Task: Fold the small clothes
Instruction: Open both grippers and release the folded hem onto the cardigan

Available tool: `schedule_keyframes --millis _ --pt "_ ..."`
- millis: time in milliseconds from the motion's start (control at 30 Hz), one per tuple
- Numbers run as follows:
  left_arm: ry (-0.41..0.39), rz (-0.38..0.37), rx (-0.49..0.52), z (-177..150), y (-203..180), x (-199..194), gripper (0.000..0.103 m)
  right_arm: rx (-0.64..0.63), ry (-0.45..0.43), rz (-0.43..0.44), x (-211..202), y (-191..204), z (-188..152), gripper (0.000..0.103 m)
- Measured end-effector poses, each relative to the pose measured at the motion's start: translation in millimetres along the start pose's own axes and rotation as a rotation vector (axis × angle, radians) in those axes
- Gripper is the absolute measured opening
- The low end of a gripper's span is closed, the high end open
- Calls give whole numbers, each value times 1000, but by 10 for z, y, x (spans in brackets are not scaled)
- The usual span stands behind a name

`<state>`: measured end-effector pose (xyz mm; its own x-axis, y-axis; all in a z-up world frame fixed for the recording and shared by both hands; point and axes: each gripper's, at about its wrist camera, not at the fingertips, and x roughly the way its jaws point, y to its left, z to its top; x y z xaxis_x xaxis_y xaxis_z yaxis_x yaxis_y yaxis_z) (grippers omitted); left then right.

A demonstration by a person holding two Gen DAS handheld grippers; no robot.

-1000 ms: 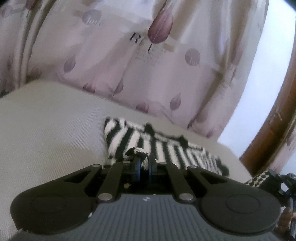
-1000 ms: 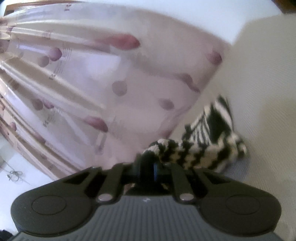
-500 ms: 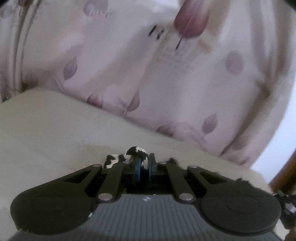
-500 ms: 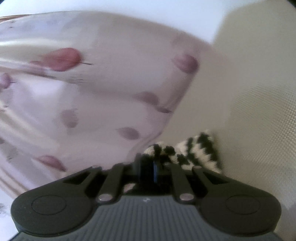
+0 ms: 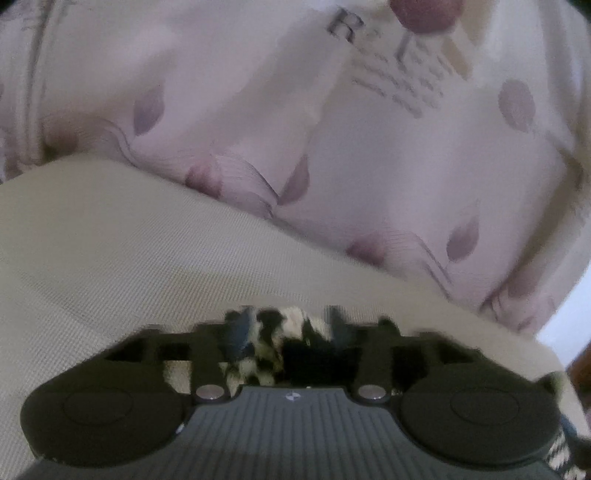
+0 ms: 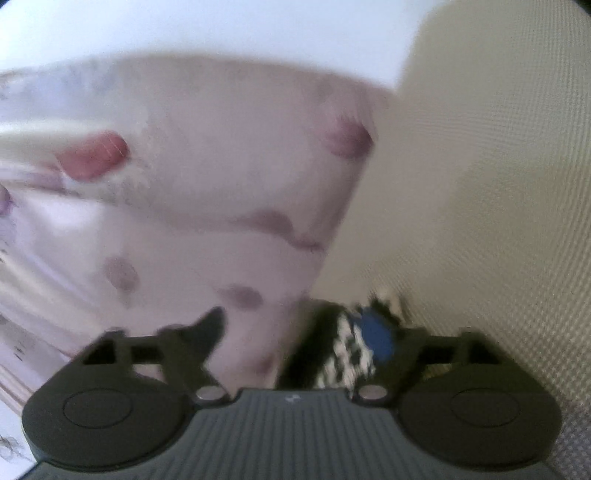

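The small black-and-white striped garment [image 5: 266,339] lies low on the beige cushion [image 5: 110,258], mostly hidden behind my left gripper [image 5: 284,325], whose fingers have spread apart around it. In the right wrist view the same garment [image 6: 343,350] sits between the spread fingers of my right gripper [image 6: 306,325], beside the blue pad of the right finger [image 6: 376,336]. Both views are blurred by motion. Neither gripper pinches the cloth now.
A pale pink curtain with purple leaf prints [image 5: 332,129] hangs right behind the cushion and also fills the left of the right wrist view [image 6: 166,203]. A white wall [image 6: 221,29] shows above. The cushion [image 6: 480,184] extends to the right.
Both grippers went from shut on the garment's edge to open, letting it go. Both moved forward and down towards the curtain, so the garment now sits low behind the fingers.
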<state>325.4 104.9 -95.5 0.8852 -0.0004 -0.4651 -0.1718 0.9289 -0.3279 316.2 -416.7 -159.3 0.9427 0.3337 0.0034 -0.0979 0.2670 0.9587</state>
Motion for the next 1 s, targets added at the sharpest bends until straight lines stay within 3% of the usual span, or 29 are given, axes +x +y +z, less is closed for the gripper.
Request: schedule_keyframes --millis 33,133,267,433,567,667,733,800,900,1000 --pt "-32 13 -12 22 15 -36 71 -5 -4 16 -38 31 19 85" --pt "-99 17 -42 106 67 -157 77 -121 47 25 -88 212 -9 85" --pt "-141 74 48 129 37 -299 87 -373 180 15 -100 532 -291 85" --pt "-82 95 186 30 78 -435 90 -654 349 29 5 877 -881 85" --pt "-13 93 203 -93 230 -502 90 -824 371 -33 68 992 -1242 85" --pt "90 27 185 -164 358 -447 75 -864 405 -65 77 935 -1396 85" --pt "157 -3 188 -196 392 -386 54 -846 412 -77 50 866 -1457 84" --pt "194 -26 177 -232 421 -352 53 -838 401 -73 -2 837 -1483 84" --pt "229 -86 138 -246 469 -357 14 -829 397 -62 -107 826 -1479 84" --pt "210 -70 154 -310 437 -550 13 -836 400 -73 -163 807 -1466 84"
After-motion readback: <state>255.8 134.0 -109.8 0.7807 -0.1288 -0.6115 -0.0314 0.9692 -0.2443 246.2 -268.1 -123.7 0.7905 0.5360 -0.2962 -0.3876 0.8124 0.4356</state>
